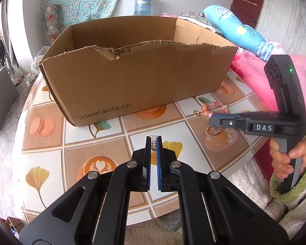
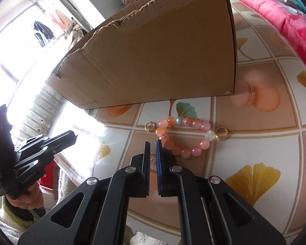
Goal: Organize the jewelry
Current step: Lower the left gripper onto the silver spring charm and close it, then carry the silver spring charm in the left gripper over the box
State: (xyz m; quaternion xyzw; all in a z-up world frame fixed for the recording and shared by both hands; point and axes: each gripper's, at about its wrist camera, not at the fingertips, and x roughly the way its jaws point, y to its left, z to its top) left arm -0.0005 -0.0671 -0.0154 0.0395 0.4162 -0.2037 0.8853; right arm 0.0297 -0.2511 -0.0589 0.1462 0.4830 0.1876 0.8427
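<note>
My left gripper [image 1: 153, 137] is clamped on a small silvery piece of jewelry [image 1: 153, 143], a ribbed band pinched upright between the blue pads right at the tips. I hold it above the patterned tablecloth [image 1: 104, 143], and the open cardboard box [image 1: 136, 69] stands just ahead of it, its torn front rim facing me.

My right gripper [image 2: 153, 141] is closed with nothing between its pads; only a thin slit shows. In the left wrist view it [image 1: 214, 120] reaches in from the right, my hand [image 1: 285, 159] wrapped round its handle.

The pink and orange bead bracelet [image 2: 185, 134] lies on the cloth just ahead and to the right of the right gripper's tips, close to them; I cannot tell whether they touch it. A small gold ring [image 2: 150, 126] sits at the left of the bracelet and another gold ring [image 2: 221, 133] at its right end beside a white bead. The box's front wall rises just beyond the bracelet. A pink blanket [image 2: 285, 20] lies far to the right.
</note>
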